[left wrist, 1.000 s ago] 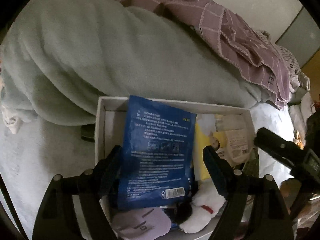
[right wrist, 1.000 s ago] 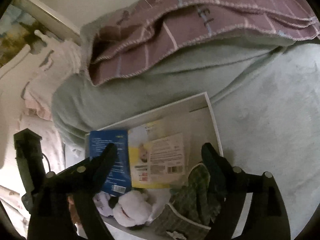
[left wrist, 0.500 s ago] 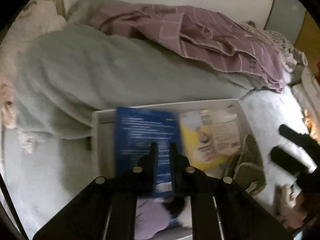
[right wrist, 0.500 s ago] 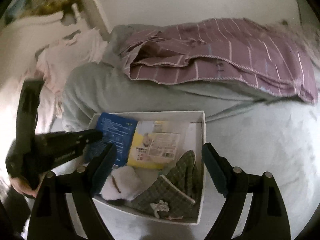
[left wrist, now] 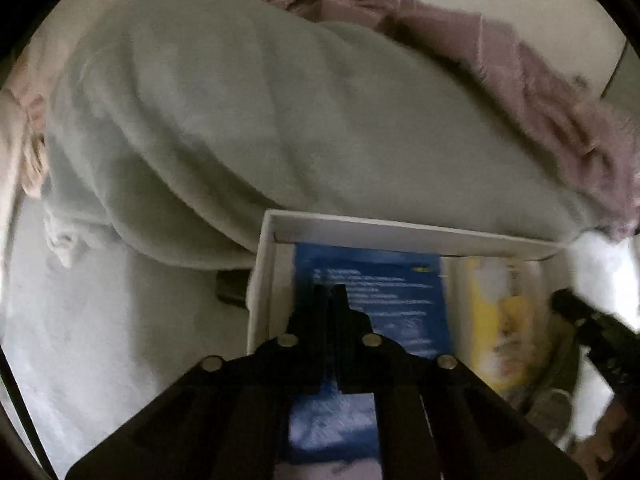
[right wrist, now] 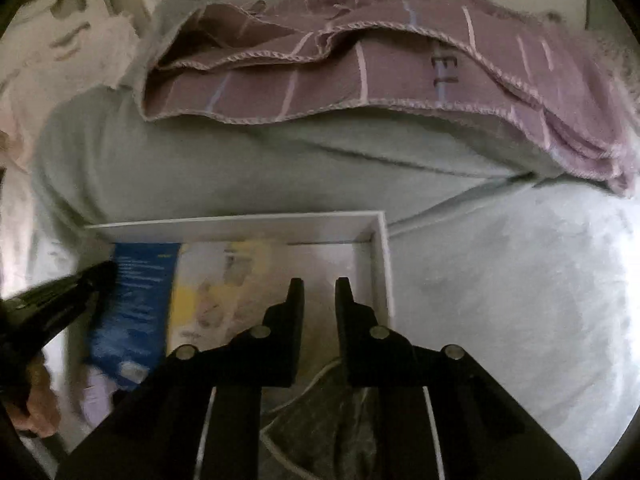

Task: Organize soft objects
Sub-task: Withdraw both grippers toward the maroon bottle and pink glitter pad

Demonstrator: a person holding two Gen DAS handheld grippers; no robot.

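Left wrist view: the left gripper (left wrist: 330, 296) points down into a white box (left wrist: 260, 280) that sits on a bed. Its jaws are pressed together with no gap and nothing between them, in front of a blue packet (left wrist: 400, 296) that lies flat in the left part of the box. A yellow packet (left wrist: 496, 320) lies just to the right of the blue one. At the far right edge the right gripper (left wrist: 592, 332) enters, blurred.

Right wrist view: the right gripper (right wrist: 319, 292) hangs over the right part of the white box (right wrist: 380, 264). Its jaws have just been closing and now stand narrow, with a slim gap and nothing between them. A green checked cloth (right wrist: 320, 420) lies in the near right corner of the box, below the jaws. The blue packet (right wrist: 140, 292) and the yellow packet (right wrist: 208, 292) lie to the left. A grey-green blanket (right wrist: 200, 168) is bunched on the far side of the box, with a mauve striped blanket (right wrist: 380, 76) on top of it.
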